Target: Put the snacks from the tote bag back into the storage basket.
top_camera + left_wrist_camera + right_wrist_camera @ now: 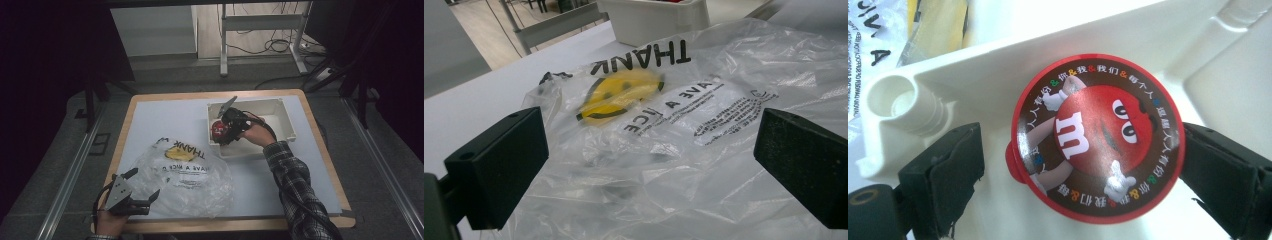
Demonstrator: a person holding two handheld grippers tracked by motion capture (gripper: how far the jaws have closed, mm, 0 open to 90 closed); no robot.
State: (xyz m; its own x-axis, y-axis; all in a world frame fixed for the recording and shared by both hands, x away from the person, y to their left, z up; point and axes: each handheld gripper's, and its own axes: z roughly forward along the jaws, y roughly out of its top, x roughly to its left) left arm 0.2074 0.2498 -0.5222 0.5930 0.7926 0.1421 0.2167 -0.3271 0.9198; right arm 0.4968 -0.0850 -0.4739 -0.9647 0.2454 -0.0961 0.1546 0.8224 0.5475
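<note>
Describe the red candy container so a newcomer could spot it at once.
Start at the white bin on the far right of the table. At its near left corner, between the jaws of the right tool, sits the candy container. It is round and red, its lid showing a red cartoon candy marked "m".

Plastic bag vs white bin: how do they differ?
The plastic bag is clear, crumpled and lies flat, printed with a yellow smiley; the white bin is opaque, rigid and stands with upright walls. The bag lies in front of the left gripper; the bin has the right gripper and a red candy tub inside. Both rest on the table.
</note>
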